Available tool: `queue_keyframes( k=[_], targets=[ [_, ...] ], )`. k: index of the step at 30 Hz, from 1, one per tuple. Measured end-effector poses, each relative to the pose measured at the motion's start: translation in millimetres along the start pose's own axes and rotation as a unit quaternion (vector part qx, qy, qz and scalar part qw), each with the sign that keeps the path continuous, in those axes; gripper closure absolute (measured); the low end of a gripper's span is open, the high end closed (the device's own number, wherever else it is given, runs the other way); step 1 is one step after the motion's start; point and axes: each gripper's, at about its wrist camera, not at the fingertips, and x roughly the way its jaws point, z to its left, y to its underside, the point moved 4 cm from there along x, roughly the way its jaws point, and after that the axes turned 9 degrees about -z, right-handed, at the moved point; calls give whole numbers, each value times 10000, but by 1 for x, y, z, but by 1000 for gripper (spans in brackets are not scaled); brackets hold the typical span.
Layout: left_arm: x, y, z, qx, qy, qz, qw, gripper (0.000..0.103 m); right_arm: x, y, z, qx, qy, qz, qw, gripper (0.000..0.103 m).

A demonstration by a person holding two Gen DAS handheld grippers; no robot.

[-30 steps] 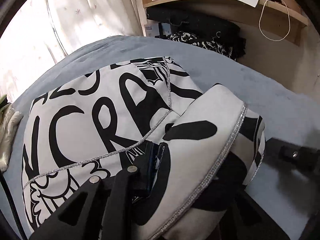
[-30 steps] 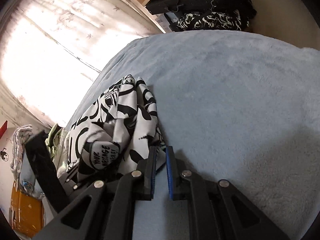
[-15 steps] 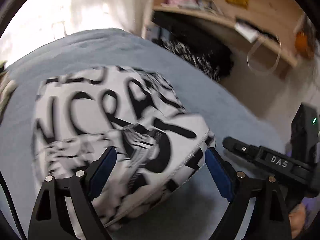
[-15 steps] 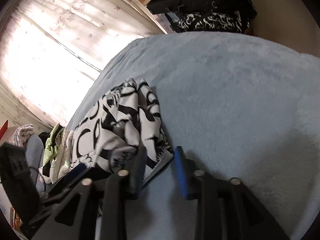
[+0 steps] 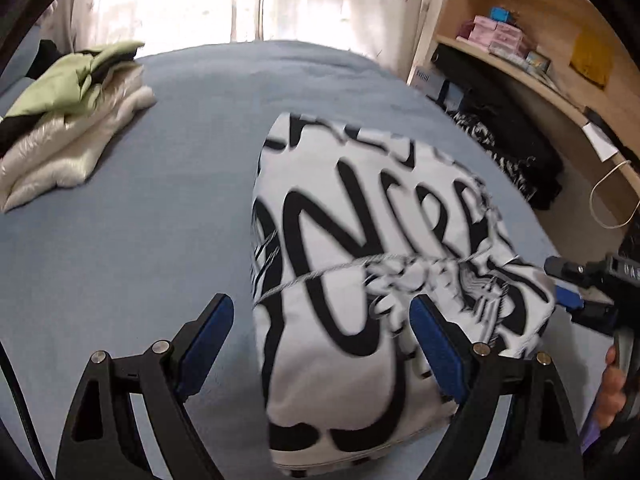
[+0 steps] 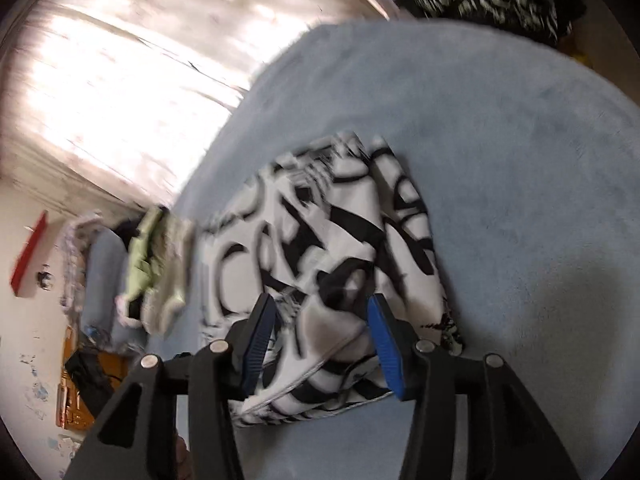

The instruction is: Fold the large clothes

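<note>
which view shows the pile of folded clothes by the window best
The left wrist view. There the pile of folded clothes lies sharp and whole on the blue bed, green piece on top, cream ones beneath. The right wrist view shows it only as a small, smeared green and cream patch at the bed's far edge.

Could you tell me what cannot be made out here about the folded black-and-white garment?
- Left wrist view: the black-and-white garment's lettering is unreadable, smeared by motion blur.
- Right wrist view: its near edge hides behind the right gripper.
- Both views: garment type unclear, being folded.
</note>
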Motion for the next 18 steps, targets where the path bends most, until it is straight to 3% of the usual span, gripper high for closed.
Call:
queue_keyframes(
  k=[4, 7, 11, 14, 18],
  targets=[
    [12, 12, 5, -97, 159, 80, 9998, 15, 23, -4, -4, 95, -235, 296, 9992, 54],
    [19, 14, 7, -234, 298, 176, 9991, 15, 42, -6, -1, -49, -143, 461, 9988, 55],
    [20, 14, 9, -355, 386, 213, 9984, 18, 56, -7, 10, -625, 152, 329, 9974, 80],
    [18, 14, 4, -315, 475, 210, 9982, 27, 46, -6, 23, -1102, 198, 56, 9937, 92],
    [9, 8, -11, -37, 445, 38, 9990, 40, -8, -9, 57, -1958, 217, -952, 9758, 95]
  ],
)
